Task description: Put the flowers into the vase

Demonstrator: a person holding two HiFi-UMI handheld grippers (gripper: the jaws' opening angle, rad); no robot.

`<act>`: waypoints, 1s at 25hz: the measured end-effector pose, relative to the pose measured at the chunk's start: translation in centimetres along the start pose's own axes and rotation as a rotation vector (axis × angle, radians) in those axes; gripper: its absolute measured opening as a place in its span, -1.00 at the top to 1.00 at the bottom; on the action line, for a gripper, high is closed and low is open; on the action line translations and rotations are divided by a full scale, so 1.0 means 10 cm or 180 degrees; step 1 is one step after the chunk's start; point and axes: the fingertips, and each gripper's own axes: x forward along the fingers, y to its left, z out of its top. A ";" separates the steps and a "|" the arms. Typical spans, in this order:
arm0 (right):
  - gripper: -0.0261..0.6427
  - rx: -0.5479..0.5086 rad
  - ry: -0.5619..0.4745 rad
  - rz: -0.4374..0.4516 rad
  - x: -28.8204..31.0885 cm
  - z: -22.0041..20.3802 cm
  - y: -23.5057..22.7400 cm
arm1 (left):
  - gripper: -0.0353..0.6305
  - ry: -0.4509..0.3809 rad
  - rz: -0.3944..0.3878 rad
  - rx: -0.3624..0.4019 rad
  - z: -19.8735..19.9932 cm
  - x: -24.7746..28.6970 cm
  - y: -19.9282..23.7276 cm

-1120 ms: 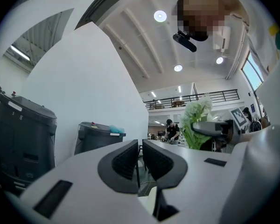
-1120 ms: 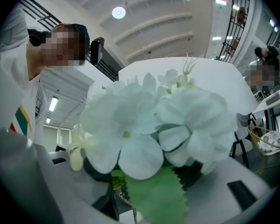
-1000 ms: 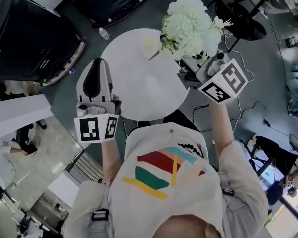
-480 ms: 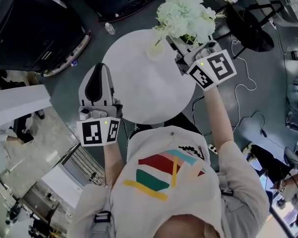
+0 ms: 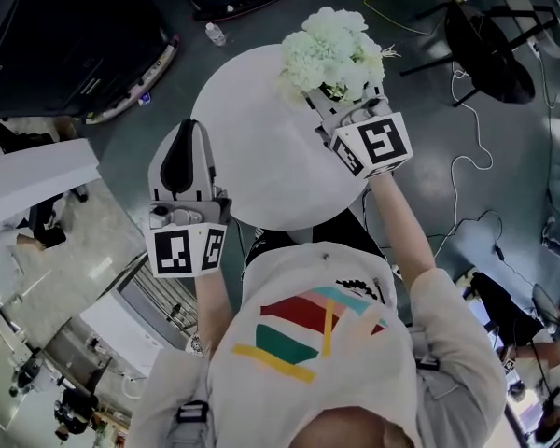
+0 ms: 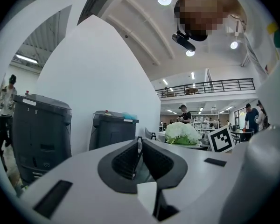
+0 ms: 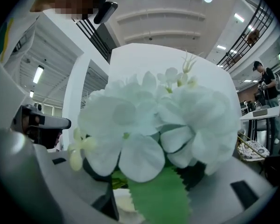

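Observation:
A bunch of white flowers [image 5: 331, 52] with green leaves hangs over the far edge of the round white table [image 5: 261, 157]. My right gripper [image 5: 323, 103] is shut on its stems just below the blooms. In the right gripper view the flowers [image 7: 163, 120] and a green leaf [image 7: 161, 197] fill the frame and hide most of the jaws. The vase is hidden under the blooms. My left gripper [image 5: 189, 127] stays at the table's left edge, shut and holding nothing; its black pads [image 6: 130, 155] meet. The left gripper view shows the flowers [image 6: 181, 133] far off.
Dark cabinets [image 5: 65, 35] stand at the upper left, with a water bottle [image 5: 215, 34] on the floor beside them. A black chair [image 5: 490, 40] and loose cables [image 5: 467, 171] lie to the right. Two dark bins [image 6: 113, 129] and some people show in the left gripper view.
My right gripper has carried the flowers down and to the left, over the spot where the pale vase stood; the vase is now covered. The left gripper has sunk slightly.

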 end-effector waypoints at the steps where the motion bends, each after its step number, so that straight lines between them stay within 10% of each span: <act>1: 0.17 -0.0011 0.0025 0.0015 0.02 -0.03 0.01 | 0.79 0.0011 -0.0007 0.0006 -0.01 0.01 -0.01; 25: -0.54 -0.0415 0.0574 0.0061 0.00 -0.59 0.12 | 0.79 0.0018 -0.0097 0.0025 -0.05 0.01 -0.17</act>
